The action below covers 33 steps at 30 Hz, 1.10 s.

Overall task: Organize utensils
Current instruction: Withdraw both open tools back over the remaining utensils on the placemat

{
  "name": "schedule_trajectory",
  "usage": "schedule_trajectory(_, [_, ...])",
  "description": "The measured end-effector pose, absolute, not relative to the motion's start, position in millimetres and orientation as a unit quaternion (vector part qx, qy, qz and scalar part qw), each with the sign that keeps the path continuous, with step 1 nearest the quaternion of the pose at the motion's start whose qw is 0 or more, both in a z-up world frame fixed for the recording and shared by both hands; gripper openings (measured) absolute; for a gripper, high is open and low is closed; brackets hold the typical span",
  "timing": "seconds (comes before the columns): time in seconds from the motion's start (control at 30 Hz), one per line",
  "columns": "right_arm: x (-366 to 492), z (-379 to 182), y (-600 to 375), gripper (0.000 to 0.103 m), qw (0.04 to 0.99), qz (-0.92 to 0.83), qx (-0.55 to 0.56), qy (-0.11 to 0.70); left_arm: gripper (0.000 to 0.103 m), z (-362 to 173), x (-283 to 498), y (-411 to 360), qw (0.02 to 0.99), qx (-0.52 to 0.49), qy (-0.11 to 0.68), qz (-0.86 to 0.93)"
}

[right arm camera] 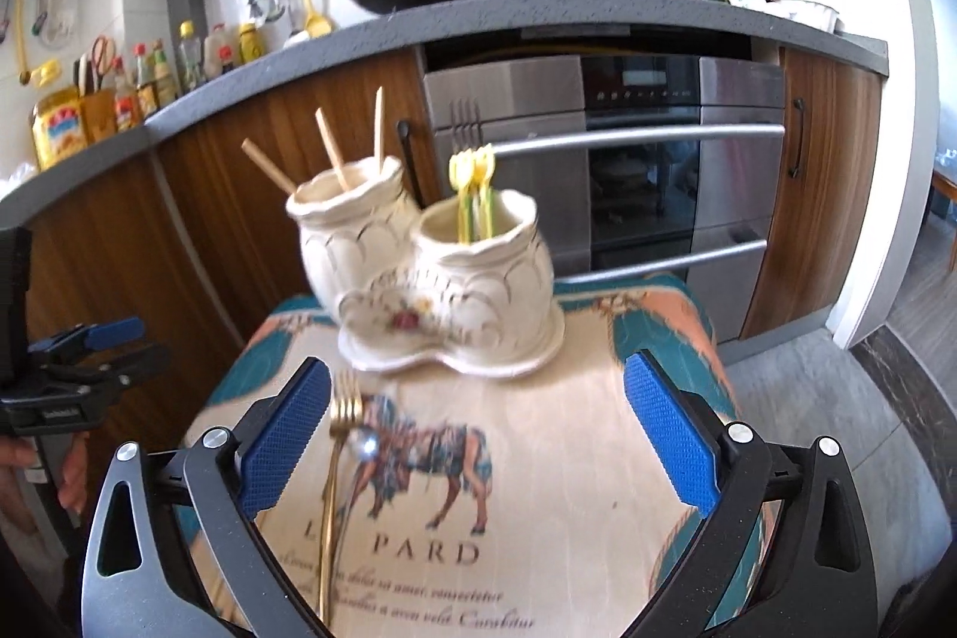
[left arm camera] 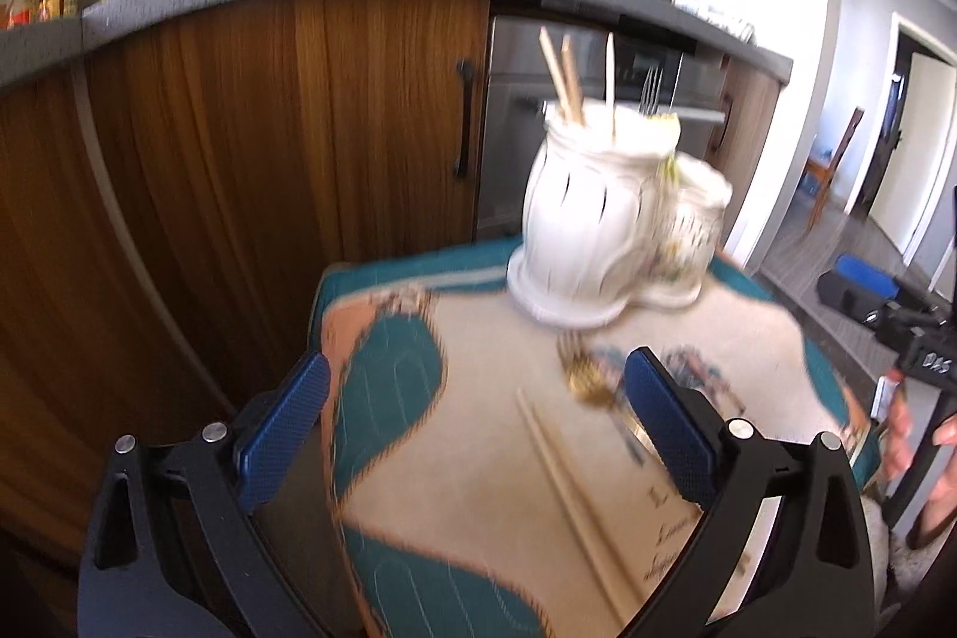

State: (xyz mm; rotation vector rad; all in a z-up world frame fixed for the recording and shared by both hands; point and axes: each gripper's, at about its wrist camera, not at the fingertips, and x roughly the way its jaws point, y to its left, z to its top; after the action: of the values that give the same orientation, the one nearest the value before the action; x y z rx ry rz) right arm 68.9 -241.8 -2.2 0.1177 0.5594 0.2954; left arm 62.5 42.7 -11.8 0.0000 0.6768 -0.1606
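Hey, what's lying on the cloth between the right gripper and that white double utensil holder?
Only the gold fork, lying by the right gripper's left finger, tines toward the ceramic holder. Otherwise it's bare printed cloth, as the right wrist view shows.

The printed cream-and-teal tablecloth [right arm camera: 574, 458] carries large dark capitals reading "PARD" beneath a horse-like animal picture, with an "L" further left and the letters between hidden by a gold fork. Below run lines of small italic script, too blurred to read. Bottle labels on the counter are illegible.
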Motion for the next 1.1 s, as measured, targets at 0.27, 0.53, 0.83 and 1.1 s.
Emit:
schedule_trajectory(0.27, [60,-18,-237,0.098,0.939,0.15,0.043,0.305,0.097,-55,59,35,0.903,0.009,0.422,-0.083])
schedule_trajectory(0.53, [57,-32,-231,0.098,0.932,0.153,0.024,0.329,0.074,-76,55,20,0.874,0.042,0.473,-0.098])
schedule_trajectory(0.83, [59,-35,-223,0.098,0.927,0.162,0.008,0.337,0.033,-84,49,-7,0.85,0.086,0.503,-0.134])
schedule_trajectory(1.1, [57,-44,-190,0.096,0.909,0.208,-0.049,0.358,0.009,-85,52,-8,0.845,0.087,0.508,-0.143])
